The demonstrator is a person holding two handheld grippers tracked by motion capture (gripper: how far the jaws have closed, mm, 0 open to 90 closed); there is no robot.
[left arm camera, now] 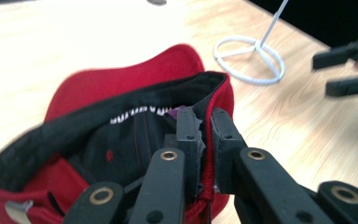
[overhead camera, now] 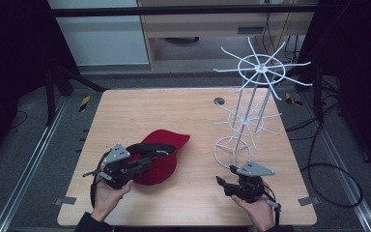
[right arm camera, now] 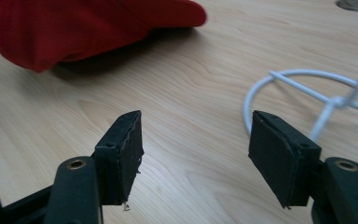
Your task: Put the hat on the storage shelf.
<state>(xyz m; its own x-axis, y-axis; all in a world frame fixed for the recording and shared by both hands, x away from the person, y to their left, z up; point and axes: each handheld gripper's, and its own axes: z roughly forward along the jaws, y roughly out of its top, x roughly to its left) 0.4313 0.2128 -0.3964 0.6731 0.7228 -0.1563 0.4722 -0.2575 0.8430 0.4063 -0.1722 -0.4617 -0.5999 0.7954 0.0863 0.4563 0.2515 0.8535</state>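
A red cap (overhead camera: 166, 142) with a black lining lies upside down on the wooden table (overhead camera: 140, 111), left of centre. My left gripper (overhead camera: 147, 164) is shut on the cap's back rim; in the left gripper view the two jaws (left arm camera: 204, 121) pinch the red-and-black edge of the cap (left arm camera: 121, 86). My right gripper (overhead camera: 223, 181) stands open near the front right of the table, with nothing between its fingers (right arm camera: 196, 144). It points toward the cap (right arm camera: 74, 28) from a short way off.
A white wire rack (overhead camera: 251, 116) with spoked tiers stands at the right, and its round base ring (overhead camera: 232, 145) sits just beyond my right gripper (left arm camera: 349, 65). A small round grommet (overhead camera: 219, 101) is set in the table behind it.
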